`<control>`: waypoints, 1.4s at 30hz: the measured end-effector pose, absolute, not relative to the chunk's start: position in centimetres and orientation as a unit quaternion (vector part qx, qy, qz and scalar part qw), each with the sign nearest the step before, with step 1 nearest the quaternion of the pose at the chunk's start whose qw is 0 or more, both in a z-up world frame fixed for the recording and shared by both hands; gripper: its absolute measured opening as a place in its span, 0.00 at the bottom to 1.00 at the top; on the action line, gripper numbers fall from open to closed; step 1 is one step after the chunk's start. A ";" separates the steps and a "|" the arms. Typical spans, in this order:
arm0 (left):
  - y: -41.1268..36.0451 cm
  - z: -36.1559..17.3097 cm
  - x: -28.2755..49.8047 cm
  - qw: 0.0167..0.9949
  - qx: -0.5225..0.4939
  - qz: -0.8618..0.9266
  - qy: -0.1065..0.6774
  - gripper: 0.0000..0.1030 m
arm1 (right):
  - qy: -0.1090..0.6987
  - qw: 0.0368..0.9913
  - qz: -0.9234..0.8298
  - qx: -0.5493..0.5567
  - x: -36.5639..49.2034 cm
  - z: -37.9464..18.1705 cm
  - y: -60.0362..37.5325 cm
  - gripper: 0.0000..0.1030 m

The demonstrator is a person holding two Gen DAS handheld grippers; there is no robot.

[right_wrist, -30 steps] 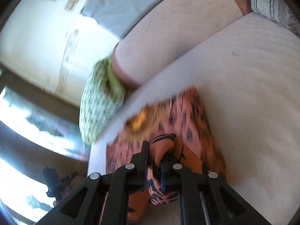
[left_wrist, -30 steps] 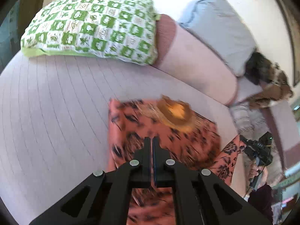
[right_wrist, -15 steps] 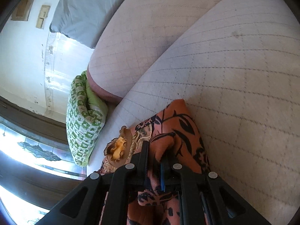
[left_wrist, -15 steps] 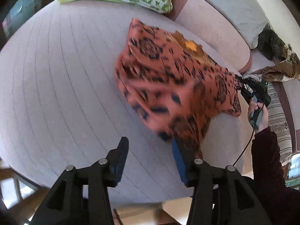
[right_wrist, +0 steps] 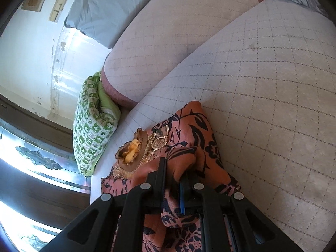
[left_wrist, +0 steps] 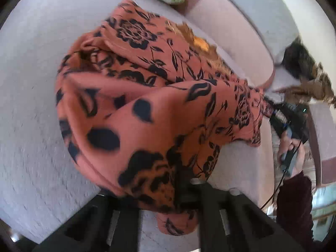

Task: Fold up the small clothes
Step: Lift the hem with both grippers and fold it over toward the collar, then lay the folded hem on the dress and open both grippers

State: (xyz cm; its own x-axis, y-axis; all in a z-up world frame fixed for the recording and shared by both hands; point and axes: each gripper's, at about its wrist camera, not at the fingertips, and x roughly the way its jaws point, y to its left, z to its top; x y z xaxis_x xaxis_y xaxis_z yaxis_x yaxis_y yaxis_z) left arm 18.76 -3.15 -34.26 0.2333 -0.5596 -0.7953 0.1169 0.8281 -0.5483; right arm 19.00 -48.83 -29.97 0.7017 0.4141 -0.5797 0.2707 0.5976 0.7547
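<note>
An orange garment with a black flower print [left_wrist: 159, 96] lies bunched on the pale quilted bed [left_wrist: 31, 84]; a gold embroidered neckline [left_wrist: 199, 42] shows at its far side. My left gripper [left_wrist: 166, 180] is under a fold of the cloth; the cloth hides its fingertips, so I cannot tell how the jaws stand. My right gripper [right_wrist: 176, 168] is shut on a bunched edge of the same garment [right_wrist: 189, 138], and shows in the left wrist view [left_wrist: 287, 121] at the garment's right corner.
A green-and-white checked pillow [right_wrist: 92, 126] lies at the bed's far end, beside a pink bolster [right_wrist: 168, 31] and a grey pillow [right_wrist: 109, 4]. Dark and brown clothes [left_wrist: 304, 69] are heaped at the right. The bed's front edge is near my left gripper.
My left gripper was shut one second ago, then open and clear of the cloth; now a fold covers its fingertips. The right gripper has kept its grip and shifted slightly.
</note>
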 end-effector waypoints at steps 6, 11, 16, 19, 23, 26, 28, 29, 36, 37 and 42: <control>-0.8 -28.3 25.7 0.719 -0.283 -0.324 0.546 0.05 | 0.362 0.813 0.060 0.452 20.9 -28.7 -49.7 0.10; 1.3 -26.1 36.2 0.724 -0.328 -0.289 0.534 0.18 | 0.344 0.797 0.067 0.491 25.2 -29.5 -50.9 0.11; 3.7 -33.2 43.5 0.687 -0.397 -0.202 0.574 0.45 | 0.395 0.742 0.047 0.540 29.1 -33.6 -50.6 0.14; 3.7 -35.1 42.4 0.685 -0.412 -0.205 0.565 0.52 | 0.378 0.734 0.070 0.561 27.9 -33.9 -50.9 0.15; 5.2 -31.9 39.1 0.724 -0.431 -0.237 0.483 0.76 | 0.359 0.771 0.090 0.518 24.5 -30.4 -51.0 0.44; 6.8 -29.0 36.7 0.758 -0.440 -0.215 0.430 0.76 | 0.343 0.804 0.067 0.481 21.2 -27.4 -50.3 0.77; 6.9 -27.4 34.5 0.792 -0.417 -0.163 0.416 0.76 | 0.366 0.822 0.066 0.431 20.0 -26.0 -48.5 0.75; 6.5 -26.5 33.0 0.809 -0.396 -0.151 0.406 0.76 | 0.390 0.829 0.065 0.397 19.6 -25.6 -46.7 0.64; 5.8 -23.9 28.2 0.869 -0.297 -0.122 0.378 0.77 | 0.488 0.826 0.174 0.222 20.9 -27.1 -29.7 0.32; 6.0 -24.1 28.4 0.872 -0.285 -0.121 0.378 0.77 | 0.496 0.818 0.194 0.217 21.6 -27.6 -27.4 0.32; 6.0 -25.6 30.9 0.886 -0.226 -0.079 0.398 0.77 | 0.516 0.812 0.226 0.152 27.3 -29.3 -18.5 0.32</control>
State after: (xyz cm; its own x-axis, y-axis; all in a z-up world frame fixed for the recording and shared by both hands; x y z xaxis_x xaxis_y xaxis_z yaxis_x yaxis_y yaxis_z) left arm 30.93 6.01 -25.57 0.6709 -0.3190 -0.6694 -0.0408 0.8855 -0.4628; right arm 27.34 -18.53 -29.27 0.3648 0.5242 -0.7695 -0.2101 0.8515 0.4804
